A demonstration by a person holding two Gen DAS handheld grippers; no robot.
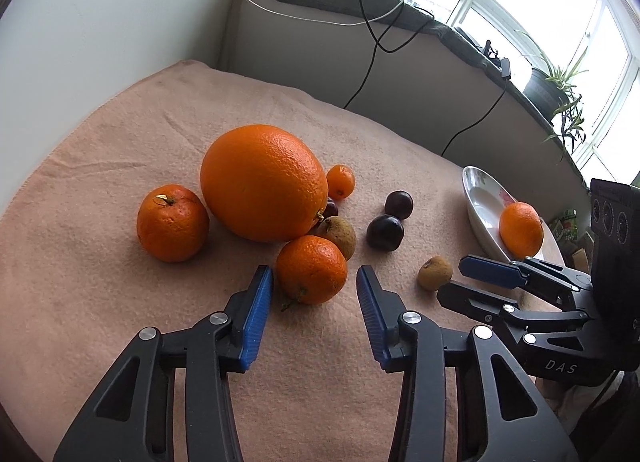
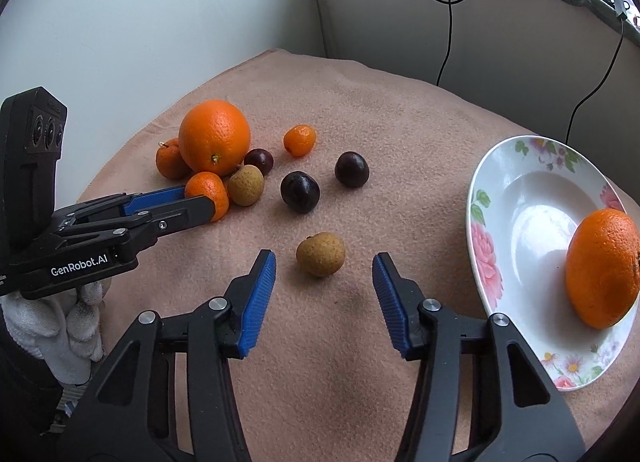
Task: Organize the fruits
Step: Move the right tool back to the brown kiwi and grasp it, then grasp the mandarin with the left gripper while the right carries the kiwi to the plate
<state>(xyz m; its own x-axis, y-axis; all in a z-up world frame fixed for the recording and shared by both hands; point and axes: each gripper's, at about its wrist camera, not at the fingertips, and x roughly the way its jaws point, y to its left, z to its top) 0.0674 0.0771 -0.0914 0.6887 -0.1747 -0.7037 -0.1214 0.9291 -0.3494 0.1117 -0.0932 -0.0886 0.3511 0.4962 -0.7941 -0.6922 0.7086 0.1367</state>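
My left gripper (image 1: 314,269) is open, its blue pads on either side of a small mandarin (image 1: 311,270) with a gap on each side. My right gripper (image 2: 324,256) is open around a brown longan (image 2: 320,254), not touching it. Behind lie a large orange (image 1: 264,182), another mandarin (image 1: 172,222), a second longan (image 1: 340,236), a kumquat (image 1: 341,181) and dark plums (image 2: 300,191). At the right, a flowered plate (image 2: 520,202) holds one mandarin (image 2: 602,268).
All the fruit lies on a pink cloth (image 1: 120,302) that covers the table. Walls stand close behind and to the left, with cables (image 2: 448,22) hanging down them. A gloved hand (image 2: 72,322) holds the left gripper. Potted plants (image 1: 560,94) stand on the sill.
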